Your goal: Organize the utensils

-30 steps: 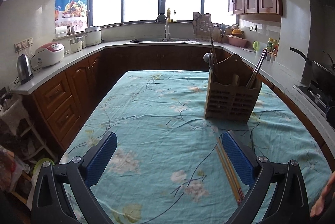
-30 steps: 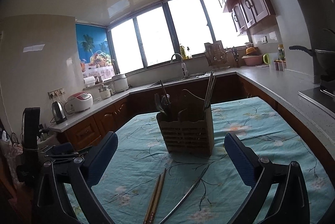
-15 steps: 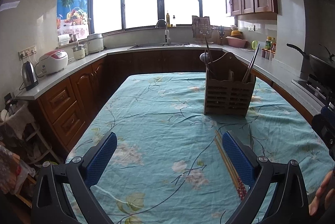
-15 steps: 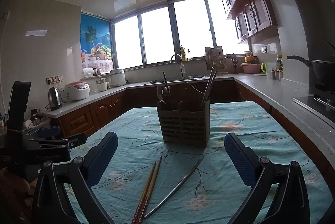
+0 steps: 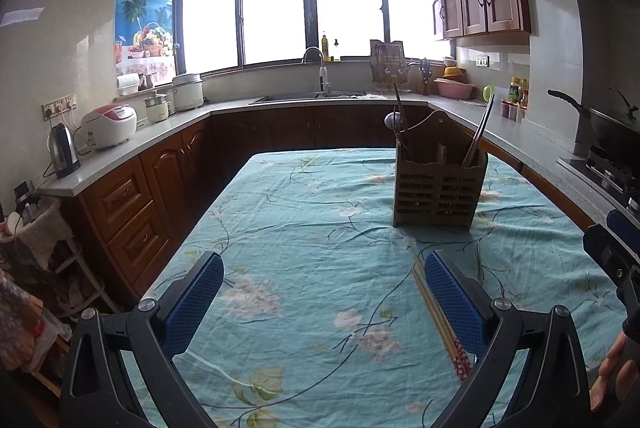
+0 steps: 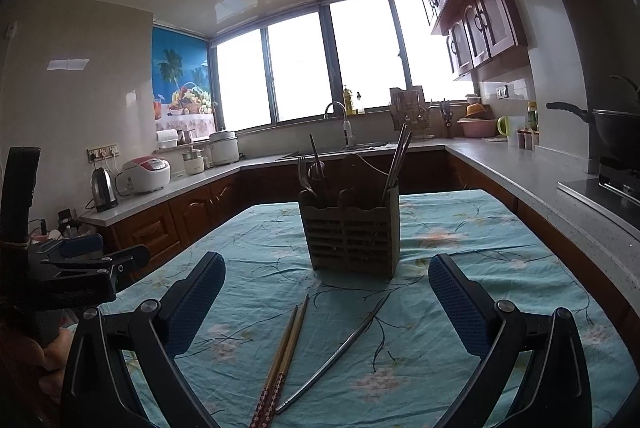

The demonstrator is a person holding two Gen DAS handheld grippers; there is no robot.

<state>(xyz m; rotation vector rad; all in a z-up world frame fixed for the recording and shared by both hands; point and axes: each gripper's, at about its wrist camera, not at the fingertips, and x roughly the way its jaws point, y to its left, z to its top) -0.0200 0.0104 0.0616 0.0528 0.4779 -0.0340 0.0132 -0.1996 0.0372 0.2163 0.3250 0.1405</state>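
Wooden chopsticks (image 6: pixel 286 348) and a slim metal utensil (image 6: pixel 340 352) lie between wide-open, empty right tongs (image 6: pixel 326 300)

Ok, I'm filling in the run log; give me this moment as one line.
left gripper: open, empty | right gripper: open, empty | wooden chopsticks, metal chopsticks: lying on tablecloth | utensil holder: upright

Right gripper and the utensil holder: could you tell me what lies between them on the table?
In the right wrist view, wooden chopsticks and metal chopsticks lie before the utensil holder.

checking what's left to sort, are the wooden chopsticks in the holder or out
Out: the wooden chopsticks lie flat on the tablecloth in front of the utensil holder.
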